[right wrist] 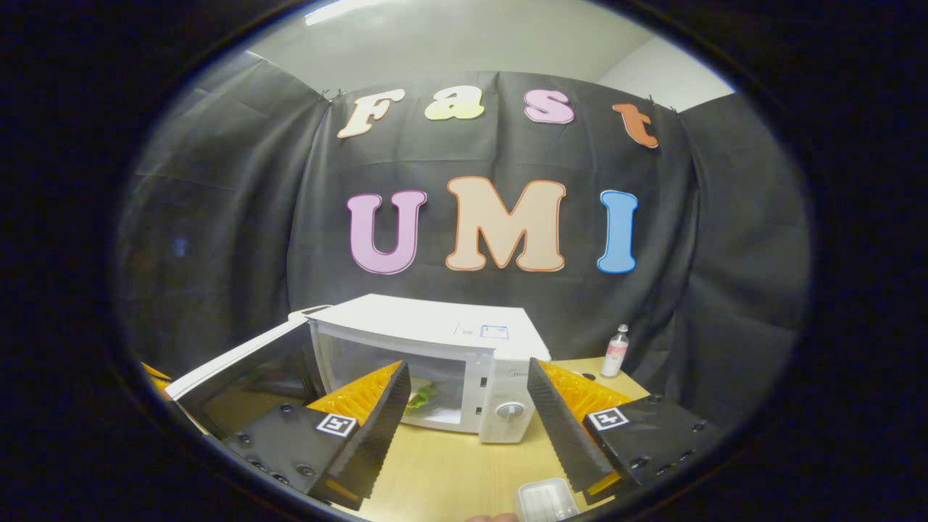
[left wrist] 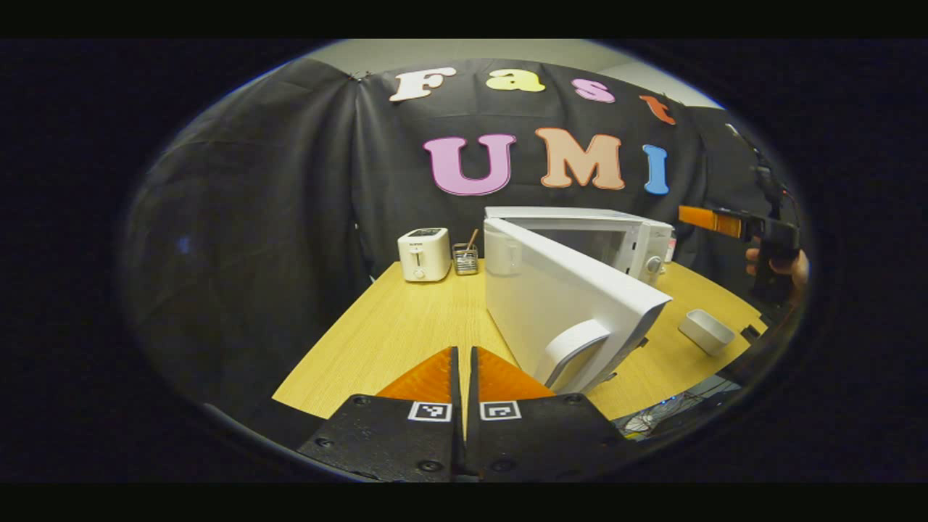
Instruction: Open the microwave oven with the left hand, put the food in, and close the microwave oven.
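The white microwave (right wrist: 435,341) stands on the wooden table with its door (left wrist: 573,297) swung wide open toward me. Inside the cavity lies the food (right wrist: 426,396), partly hidden behind a finger. My right gripper (right wrist: 467,365) is open and empty, a short way in front of the opening. In the left gripper view the right gripper (left wrist: 714,220) shows farther off, held up by a hand (left wrist: 779,264) to the right of the microwave (left wrist: 623,235). My left gripper (left wrist: 464,362) is shut on nothing, low over the table, just left of the door's handle (left wrist: 576,348) and apart from it.
An empty white dish (left wrist: 707,330) sits on the table in front of the microwave, also the dish (right wrist: 545,500) right under my right gripper. A white toaster (left wrist: 425,254) and a wire holder (left wrist: 465,259) stand at the back left. A small bottle (right wrist: 616,350) stands right of the microwave.
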The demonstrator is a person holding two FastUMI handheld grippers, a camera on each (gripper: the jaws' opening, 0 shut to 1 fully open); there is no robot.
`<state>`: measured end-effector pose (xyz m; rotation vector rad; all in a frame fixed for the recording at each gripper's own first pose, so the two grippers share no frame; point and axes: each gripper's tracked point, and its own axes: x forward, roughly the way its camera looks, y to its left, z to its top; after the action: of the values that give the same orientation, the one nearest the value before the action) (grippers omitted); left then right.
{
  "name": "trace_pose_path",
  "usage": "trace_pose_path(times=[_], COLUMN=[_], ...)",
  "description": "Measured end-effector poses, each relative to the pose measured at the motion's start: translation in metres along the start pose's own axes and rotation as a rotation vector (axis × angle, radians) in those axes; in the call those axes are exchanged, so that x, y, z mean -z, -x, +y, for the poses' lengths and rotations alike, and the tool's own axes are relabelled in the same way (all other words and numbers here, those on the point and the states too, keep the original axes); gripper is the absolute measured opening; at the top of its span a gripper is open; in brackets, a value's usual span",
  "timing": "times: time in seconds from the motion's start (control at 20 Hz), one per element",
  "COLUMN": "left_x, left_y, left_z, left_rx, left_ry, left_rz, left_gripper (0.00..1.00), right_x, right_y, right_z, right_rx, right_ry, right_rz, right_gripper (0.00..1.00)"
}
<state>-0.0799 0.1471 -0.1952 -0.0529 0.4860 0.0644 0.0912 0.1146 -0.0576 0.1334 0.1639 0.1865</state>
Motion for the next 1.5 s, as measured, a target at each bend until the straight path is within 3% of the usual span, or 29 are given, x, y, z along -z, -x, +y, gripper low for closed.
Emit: trace_pose_path(times=[0.6, 0.65, 0.85, 0.9, 0.95, 1.0, 1.05, 1.1, 1.2, 1.25, 1.3, 1.4, 1.45, 1.5], left_x=[-0.003, -0.006, -0.008, -0.01, -0.009, -0.007, -0.008, -0.01, -0.017, -0.02, -0.022, -0.03, -0.032, -0.035], left_y=[-0.027, -0.03, -0.043, -0.048, -0.053, -0.058, -0.062, -0.066, -0.074, -0.081, -0.081, -0.088, -0.092, -0.096], left_z=[-0.06, -0.066, -0.084, -0.088, -0.092, -0.097, -0.101, -0.104, -0.113, -0.118, -0.123, -0.13, -0.131, -0.134], left_rx=[0.159, 0.174, 0.21, 0.219, 0.229, 0.238, 0.244, 0.25, 0.267, 0.277, 0.291, 0.302, 0.297, 0.301], left_ry=[-0.101, -0.092, -0.075, -0.072, -0.065, -0.058, -0.053, -0.049, -0.028, -0.011, 0.001, 0.006, -0.002, -0.005], left_rz=[0.006, 0.001, 0.002, -0.004, -0.003, 0.01, 0.009, 0.008, 0.004, 0.005, 0.007, 0.0, -0.007, -0.011], left_gripper=[0.02, 0.01, 0.02, 0.02, 0.02, 0.0, 0.0, 0.02, 0.0, 0.02, 0.0, 0.0, 0.0, 0.0], right_x=[-0.012, -0.01, -0.014, -0.015, -0.016, -0.015, -0.013, -0.014, -0.017, -0.017, -0.017, -0.019, -0.02, -0.022], right_y=[0.038, 0.039, 0.046, 0.049, 0.05, 0.052, 0.053, 0.055, 0.057, 0.059, 0.06, 0.058, 0.059, 0.058], right_z=[-0.047, -0.051, -0.066, -0.07, -0.074, -0.077, -0.081, -0.085, -0.091, -0.094, -0.097, -0.101, -0.103, -0.105], right_rx=[0.1, 0.109, 0.137, 0.144, 0.152, 0.157, 0.163, 0.171, 0.181, 0.185, 0.189, 0.195, 0.197, 0.199], right_ry=[0.025, 0.03, 0.024, 0.025, 0.027, 0.029, 0.032, 0.037, 0.047, 0.053, 0.057, 0.053, 0.05, 0.049], right_rz=[-0.016, -0.009, -0.013, -0.016, -0.018, -0.015, -0.011, -0.01, -0.013, -0.009, -0.006, -0.005, -0.005, -0.006], right_gripper=[0.92, 1.0, 1.0, 0.92, 0.92, 1.0, 0.92, 1.0, 0.92, 1.0, 0.92, 0.92, 1.0, 1.0])
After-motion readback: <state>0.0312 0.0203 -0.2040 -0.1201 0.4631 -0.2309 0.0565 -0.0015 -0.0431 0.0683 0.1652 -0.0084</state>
